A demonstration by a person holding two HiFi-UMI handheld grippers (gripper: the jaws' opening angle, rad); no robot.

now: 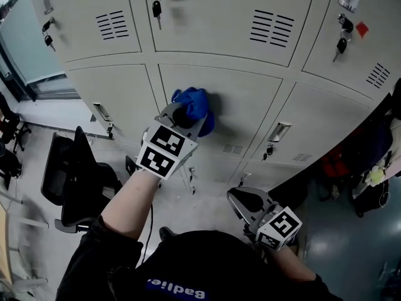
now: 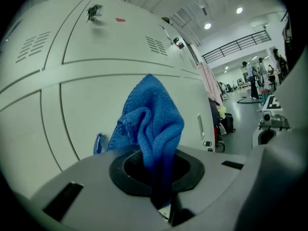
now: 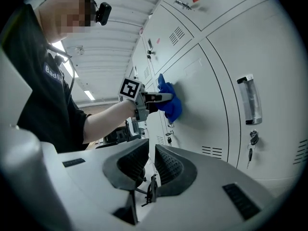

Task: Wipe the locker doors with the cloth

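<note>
Left hand-held gripper (image 1: 185, 115) raised, arm outstretched, clamping cloth (image 1: 198, 102), right hand-held gripper (image 1: 238, 198) low, jaws together.

The blue cloth (image 2: 149, 114) looks knitted and nubbly; the locker doors (image 1: 250, 99) are smooth, matt painted metal.

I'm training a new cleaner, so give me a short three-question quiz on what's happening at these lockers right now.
1. Fill in: the jaws of the left gripper are ___ on the blue knitted cloth.
2. The cloth is pressed against: A a glass window, B a pale grey metal locker door, C a wooden table.
3. True or false: the right gripper has nothing between its jaws.
Key: 1 shut; 2 B; 3 true.
</note>
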